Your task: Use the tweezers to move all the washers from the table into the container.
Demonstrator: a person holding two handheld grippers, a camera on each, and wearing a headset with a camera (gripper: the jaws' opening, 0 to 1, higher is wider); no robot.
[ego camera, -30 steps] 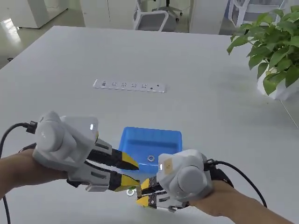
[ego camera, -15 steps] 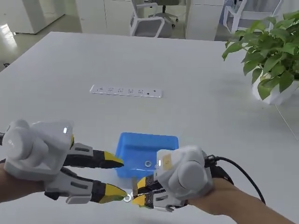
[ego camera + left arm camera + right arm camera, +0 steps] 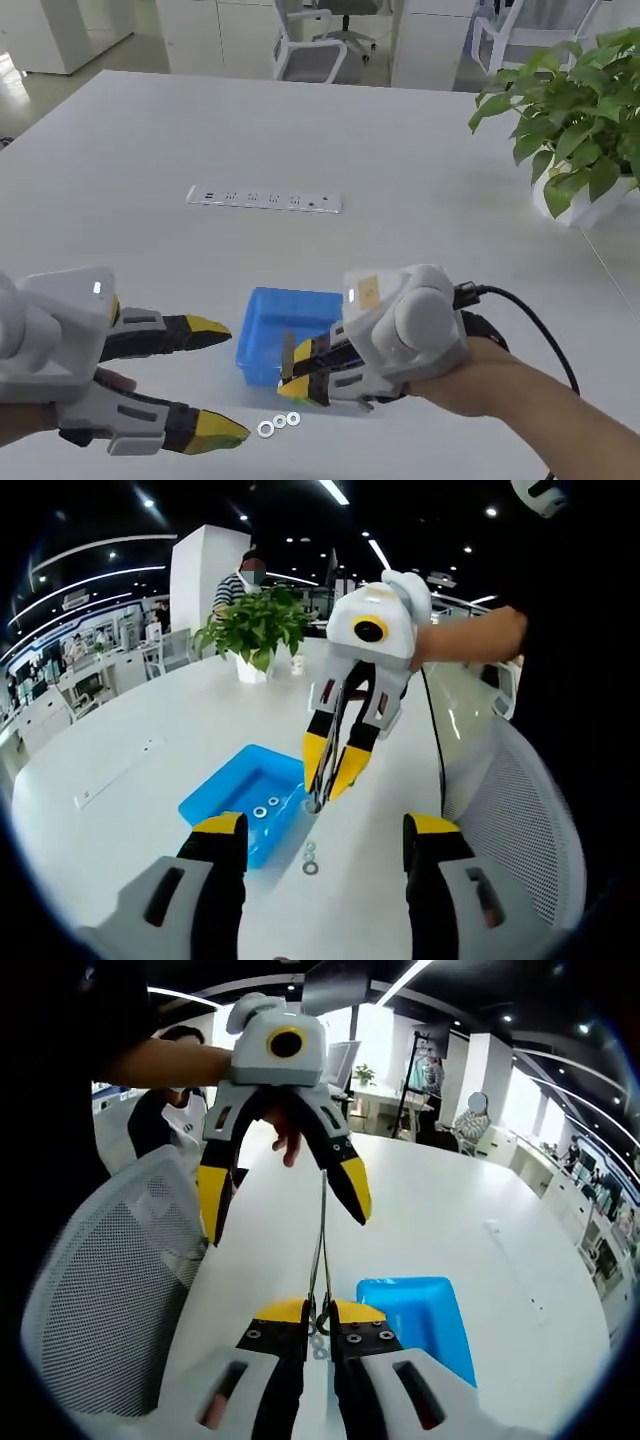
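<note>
Washers (image 3: 279, 423) look light, thin, slippery; pinch a rim with tweezers (image 3: 320, 1245) clamped between right fingers (image 3: 284, 1312); left fingers (image 3: 220, 826) apart.

The thin metal tweezers (image 3: 322, 1230) were clamped between the jaws of the right gripper (image 3: 320, 1313), with their tips pointing down at the edge of the container (image 3: 255, 345). The container was a shallow, open blue tray with two washers (image 3: 260, 811) lying inside. Three loose washers (image 3: 280, 423), small and silver, lay in a short row on the surface (image 3: 420, 150) just beside it.
</note>
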